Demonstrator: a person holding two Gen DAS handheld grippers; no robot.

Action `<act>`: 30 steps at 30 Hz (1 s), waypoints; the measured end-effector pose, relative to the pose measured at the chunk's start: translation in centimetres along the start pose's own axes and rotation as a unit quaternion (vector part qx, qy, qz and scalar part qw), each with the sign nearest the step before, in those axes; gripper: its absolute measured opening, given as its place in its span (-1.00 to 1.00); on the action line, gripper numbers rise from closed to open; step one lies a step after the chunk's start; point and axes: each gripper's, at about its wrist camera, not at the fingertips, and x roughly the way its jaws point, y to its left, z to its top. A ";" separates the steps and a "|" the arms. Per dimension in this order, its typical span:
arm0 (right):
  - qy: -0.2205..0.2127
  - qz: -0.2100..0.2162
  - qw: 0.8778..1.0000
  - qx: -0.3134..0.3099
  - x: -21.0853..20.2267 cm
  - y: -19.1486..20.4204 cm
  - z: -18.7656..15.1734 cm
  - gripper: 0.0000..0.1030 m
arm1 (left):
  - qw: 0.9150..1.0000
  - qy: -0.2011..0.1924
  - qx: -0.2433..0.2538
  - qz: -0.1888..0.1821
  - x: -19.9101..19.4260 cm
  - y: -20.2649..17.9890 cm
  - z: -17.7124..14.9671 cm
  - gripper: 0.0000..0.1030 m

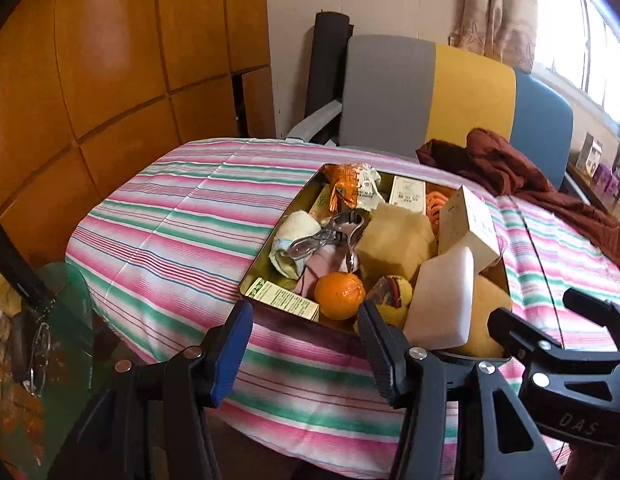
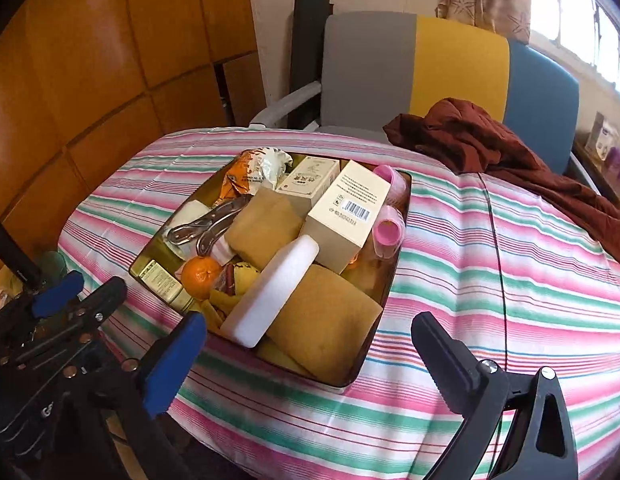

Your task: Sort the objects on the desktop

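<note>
A gold tin tray [image 2: 394, 276] sits on the striped tablecloth [image 1: 169, 216], heaped with things. Among them are an orange [image 1: 340, 295], a white foam block [image 2: 273, 292], yellow sponges [image 2: 326, 320], a cream barcoded box [image 2: 348, 212], metal tongs [image 1: 330, 236], pink hair rollers [image 2: 388, 228] and an orange snack packet [image 1: 346, 188]. My left gripper [image 1: 305, 340] hovers in front of the tray's near left corner, jaws apart with nothing between them. My right gripper [image 2: 310, 356] hangs wide open over the tray's near edge, holding nothing. Each gripper also shows in the other's view: right gripper [image 1: 550, 316], left gripper [image 2: 83, 294].
A maroon cloth [image 2: 490, 148] lies crumpled at the table's far right. A grey, yellow and blue chair [image 1: 426, 92] stands behind the table. A thin black cable [image 2: 498, 240] crosses the tablecloth right of the tray. A glass side table [image 1: 61, 292] with clutter stands low on the left.
</note>
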 end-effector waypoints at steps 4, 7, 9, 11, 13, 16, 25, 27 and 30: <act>0.001 -0.015 1.000 -0.004 0.0 0.5 0.1 0.99 | 1.000 0.010 0.013 -0.004 0.0 -0.2 -0.4 0.05; 0.008 -0.024 1.000 -0.004 0.1 0.6 0.1 0.99 | 1.000 0.017 0.014 0.003 0.1 -0.4 -0.6 0.03; 0.014 -0.026 1.000 0.000 0.3 0.6 0.1 0.99 | 1.000 0.021 0.017 0.004 0.3 -0.5 -0.8 0.03; 0.022 -0.031 0.999 0.007 0.5 0.4 0.1 0.99 | 0.999 0.025 0.019 0.001 0.4 -0.6 -0.8 0.03; 0.027 -0.034 0.999 0.013 0.5 0.3 0.0 0.99 | 0.999 0.023 0.024 0.004 0.3 -0.7 -0.9 0.03; 0.027 -0.031 0.999 0.015 0.5 0.1 -0.1 0.99 | 0.999 0.027 0.028 0.004 0.4 -0.8 -0.8 0.03; 0.020 -0.035 0.999 0.015 0.2 0.1 -0.1 0.99 | 0.999 0.050 0.014 -0.012 1.3 -0.5 -1.1 0.03; 0.022 -0.033 0.999 0.017 0.2 0.0 -0.2 0.99 | 0.999 0.041 0.009 -0.010 1.2 -0.3 -1.2 0.03; 0.022 -0.033 0.999 0.019 0.3 0.0 -0.1 0.99 | 1.000 0.029 0.010 0.002 1.1 -0.2 -1.0 0.03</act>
